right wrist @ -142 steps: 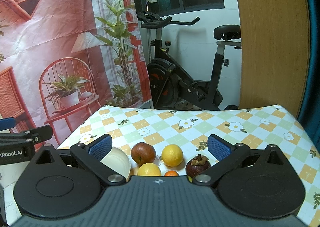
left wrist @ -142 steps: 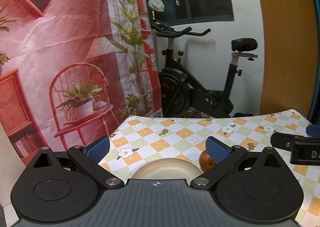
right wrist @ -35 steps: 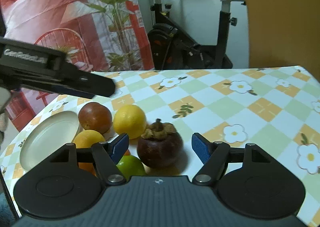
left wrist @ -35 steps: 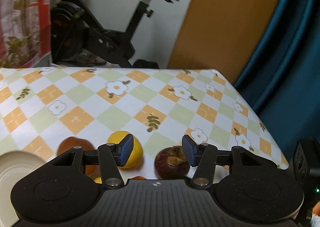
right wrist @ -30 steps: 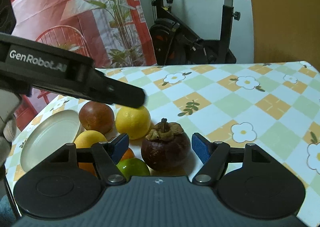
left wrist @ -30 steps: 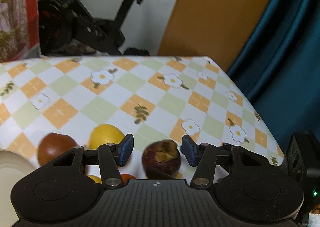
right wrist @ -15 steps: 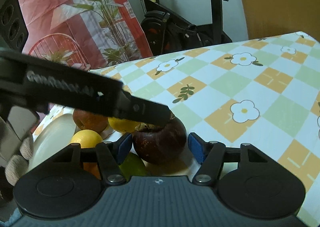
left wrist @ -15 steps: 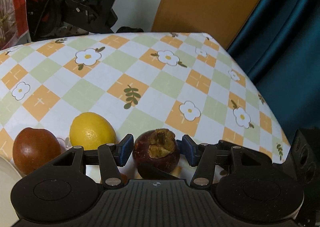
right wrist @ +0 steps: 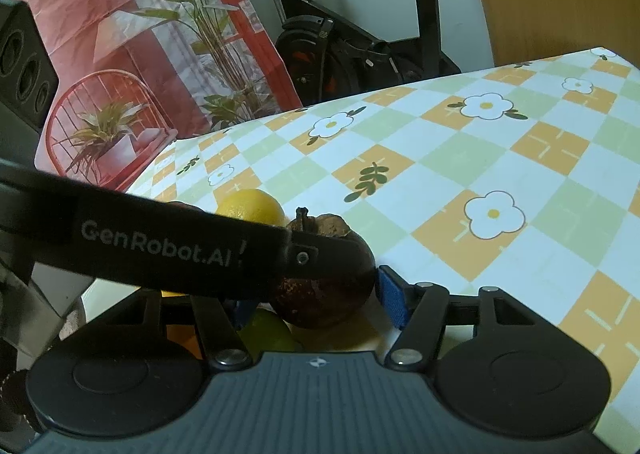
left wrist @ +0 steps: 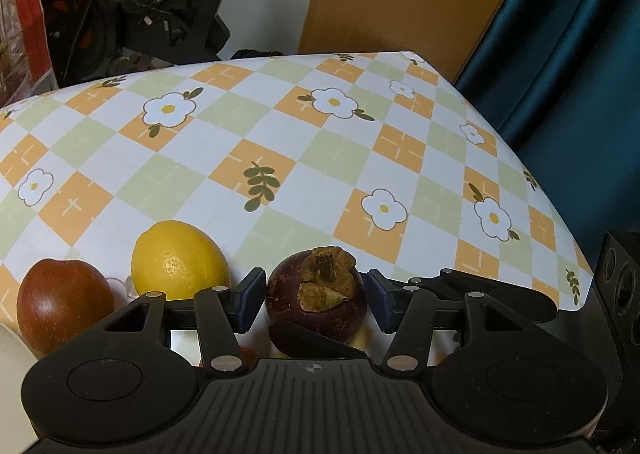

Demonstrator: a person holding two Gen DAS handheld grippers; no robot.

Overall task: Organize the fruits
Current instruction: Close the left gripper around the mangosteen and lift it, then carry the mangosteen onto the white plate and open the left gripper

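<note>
A dark purple mangosteen (left wrist: pixel 320 306) sits on the checked tablecloth (left wrist: pixel 280 141) between the blue pads of my left gripper (left wrist: pixel 316 300); a small gap shows on each side. It also shows in the right wrist view (right wrist: pixel 332 286), between the pads of my right gripper (right wrist: pixel 316 300), whose right pad (right wrist: pixel 390 298) is close beside it. The left gripper's black finger (right wrist: pixel 180 246) crosses that view and hides the left pad. A yellow lemon (left wrist: pixel 178 260) and a red-brown apple (left wrist: pixel 60 306) lie left of the mangosteen. A green lime (right wrist: pixel 266 330) lies under it in the right wrist view.
A cream plate's edge (left wrist: pixel 12 354) is at far left. The table's right edge (left wrist: pixel 532 181) drops off toward a dark blue curtain (left wrist: pixel 580 53). An exercise bike (right wrist: pixel 360 41) stands behind the table. An orange fruit (right wrist: pixel 180 338) lies low left.
Both grippers have moved closer in on the mangosteen, and it now sits between both pairs of pads. The left gripper's finger covers more of the right wrist view.
</note>
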